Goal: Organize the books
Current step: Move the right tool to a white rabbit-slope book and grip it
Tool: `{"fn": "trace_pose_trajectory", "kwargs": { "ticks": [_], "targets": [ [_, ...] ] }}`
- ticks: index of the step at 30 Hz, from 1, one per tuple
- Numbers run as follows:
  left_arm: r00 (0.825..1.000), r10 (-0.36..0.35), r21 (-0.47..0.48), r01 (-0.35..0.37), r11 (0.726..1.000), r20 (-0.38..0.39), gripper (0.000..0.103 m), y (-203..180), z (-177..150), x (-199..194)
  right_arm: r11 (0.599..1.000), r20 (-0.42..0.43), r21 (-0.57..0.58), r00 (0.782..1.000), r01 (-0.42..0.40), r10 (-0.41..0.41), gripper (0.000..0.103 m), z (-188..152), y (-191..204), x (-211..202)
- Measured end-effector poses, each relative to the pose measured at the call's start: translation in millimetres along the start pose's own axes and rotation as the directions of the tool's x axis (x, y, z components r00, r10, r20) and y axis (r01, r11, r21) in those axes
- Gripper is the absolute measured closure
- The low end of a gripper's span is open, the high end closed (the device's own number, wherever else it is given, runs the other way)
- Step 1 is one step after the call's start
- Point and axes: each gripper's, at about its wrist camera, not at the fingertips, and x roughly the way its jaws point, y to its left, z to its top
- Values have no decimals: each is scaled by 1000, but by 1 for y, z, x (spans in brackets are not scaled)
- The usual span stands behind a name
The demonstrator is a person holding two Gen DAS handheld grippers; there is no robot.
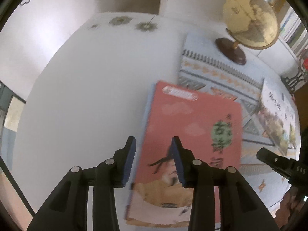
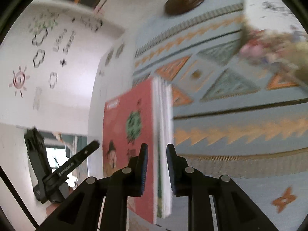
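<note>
L wrist view: left gripper (image 1: 153, 142), black w/ blue pads, points steeply down over a stack of thin books topped by a salmon-pink picture book with clouds, dark green characters and a cartoon face (image 1: 190, 144). Jaws parted, nothing pressed between the pads; L finger (image 1: 128, 163) sits over bare tabletop just beside the stack's left edge, R finger over the pink cover, so the stack's edge lies between them in view. Stack lies flat on the white table (image 1: 96, 96), its far and right part overlapping a pale blue patterned cloth with orange zigzags and grey triangles (image 1: 217, 71). On the cloth, far right: a cream globe on brass arm with dark wooden round base (image 1: 250, 19). Near the right edge, a second book w/ white cover and illustrated scene (image 1: 277, 119) on the cloth, apart from the pink stack. Right gripper's black tip (image 1: 269, 157) shows at lower right. R wrist view (blurred): right gripper (image 2: 156, 150) straddles the stack's page-edge side, white page edges (image 2: 163, 134) between the blue pads w/ gaps both sides, so jaws are parted, not clamping. Pink cover faces left in this view. Left gripper visible at lower left. White wall with drawn sun and cloud doodles (image 2: 38, 57) behind.
</note>
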Motion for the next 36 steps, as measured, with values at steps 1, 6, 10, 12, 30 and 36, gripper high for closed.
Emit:
{"fn": "trace_pose_trajectory", "kwargs": {
  "ticks": [1, 6, 10, 12, 30, 36],
  "targets": [
    [1000, -5, 12, 5, 1000, 4, 66, -8, 3, -2, 1000, 29, 15, 1000, -2, 1, 83, 3, -10, -13],
    [999, -47, 135, 49, 990, -14, 63, -77, 22, 5, 992, 160, 128, 987, -6, -15, 83, 18, -69, -75],
    [993, -82, 244, 99, 965, -80, 62, -154, 35, 28, 971, 232, 238, 971, 4, -61, 83, 27, -120, -118],
    [988, -112, 278, 137, 951, -103, 61, -195, 41, 43, 959, 257, 283, 963, 2, -78, 83, 33, -149, -139],
    [974, -102, 338, 168, 926, -204, 51, -314, 68, 143, 970, 242, 240, 966, 35, -95, 81, 84, -215, -141],
    [955, -143, 422, 245, 873, -259, 50, -330, 44, 130, 965, 262, 263, 963, -6, -66, 73, 79, -220, -145]
  ]
}}
